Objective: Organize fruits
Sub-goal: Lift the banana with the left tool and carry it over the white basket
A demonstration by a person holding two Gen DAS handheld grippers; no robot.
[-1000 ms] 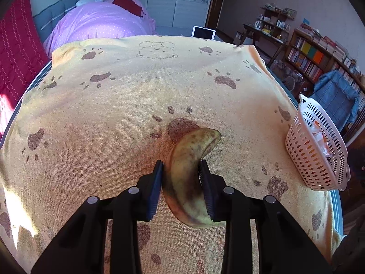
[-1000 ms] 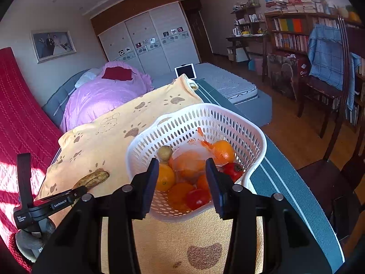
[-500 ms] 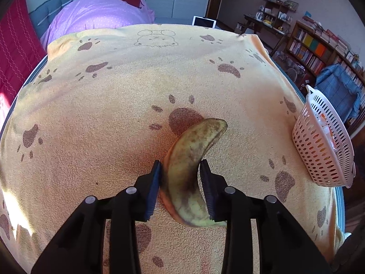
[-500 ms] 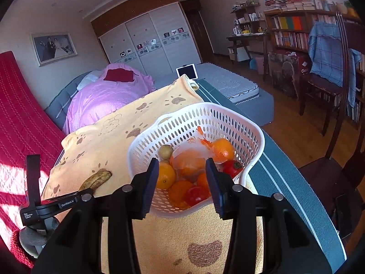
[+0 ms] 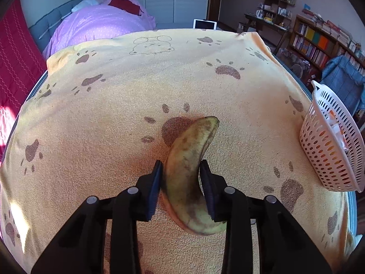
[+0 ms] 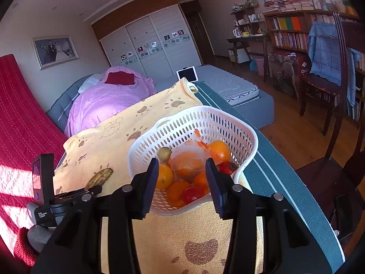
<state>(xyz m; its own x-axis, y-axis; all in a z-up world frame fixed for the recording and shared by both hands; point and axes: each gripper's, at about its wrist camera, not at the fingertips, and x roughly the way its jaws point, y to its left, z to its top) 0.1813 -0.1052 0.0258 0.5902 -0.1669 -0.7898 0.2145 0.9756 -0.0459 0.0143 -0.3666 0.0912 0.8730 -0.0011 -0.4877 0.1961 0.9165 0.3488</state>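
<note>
The left gripper (image 5: 181, 171) clamps a spotted banana (image 5: 190, 171) lying on the yellow paw-print blanket (image 5: 136, 86). The right gripper (image 6: 182, 171) hangs narrowly parted, gripping nothing, just before the white basket (image 6: 182, 125) of oranges and tomatoes (right of the banana). Beyond the blanket: a purple duvet (image 5: 102, 27), white wardrobe (image 6: 155, 48), bookshelves (image 6: 287, 32).
</note>
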